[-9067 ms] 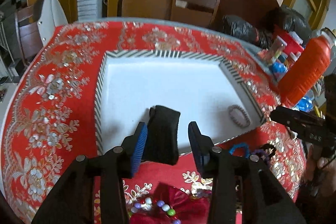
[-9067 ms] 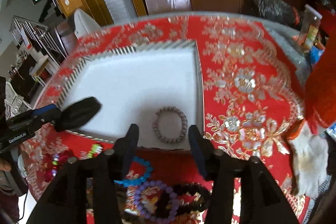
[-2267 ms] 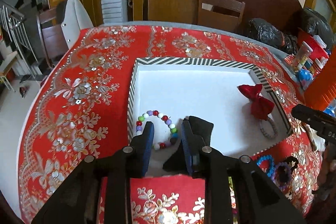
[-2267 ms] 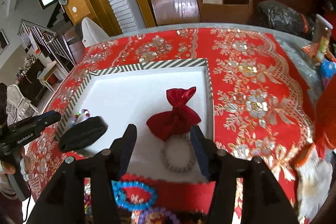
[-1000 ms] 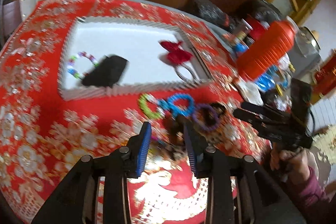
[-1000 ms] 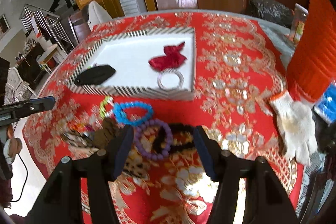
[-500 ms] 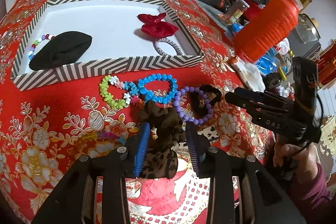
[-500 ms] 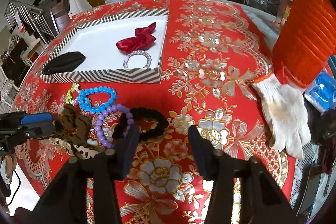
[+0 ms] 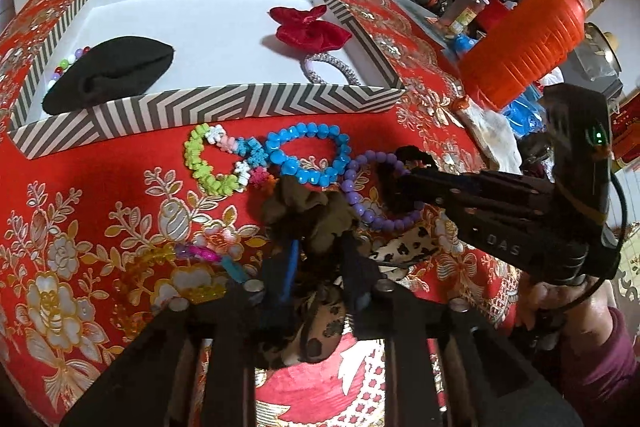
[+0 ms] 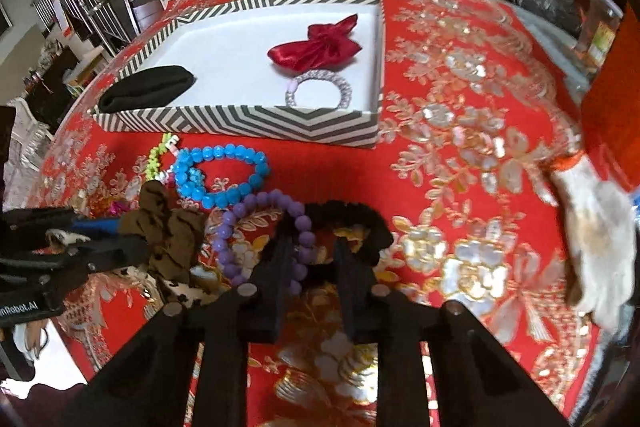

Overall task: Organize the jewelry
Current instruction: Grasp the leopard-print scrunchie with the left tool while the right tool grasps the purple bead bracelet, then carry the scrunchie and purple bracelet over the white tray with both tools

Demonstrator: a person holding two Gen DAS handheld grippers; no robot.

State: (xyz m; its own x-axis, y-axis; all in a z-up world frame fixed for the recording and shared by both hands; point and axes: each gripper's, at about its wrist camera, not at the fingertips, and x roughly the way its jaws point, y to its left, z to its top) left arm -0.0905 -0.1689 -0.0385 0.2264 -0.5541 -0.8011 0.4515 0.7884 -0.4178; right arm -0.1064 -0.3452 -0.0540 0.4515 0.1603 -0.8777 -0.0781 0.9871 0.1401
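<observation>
The brown scrunchie (image 9: 308, 215) lies on the red surface (image 9: 100, 195), just in front of the striped tray's (image 9: 200, 105) near wall. The left gripper (image 9: 320, 263) is closing on it, pads on both sides of the cloth. Beside it, the right gripper (image 10: 310, 259) is closing narrow on the black scrunchie (image 10: 352, 219), which touches the purple bead bracelet (image 10: 240, 227). To do this well, squeeze only the soft cloth, then lift straight up (the purple beads could snag and come along). The tray already holds a red bow (image 10: 316, 47).
</observation>
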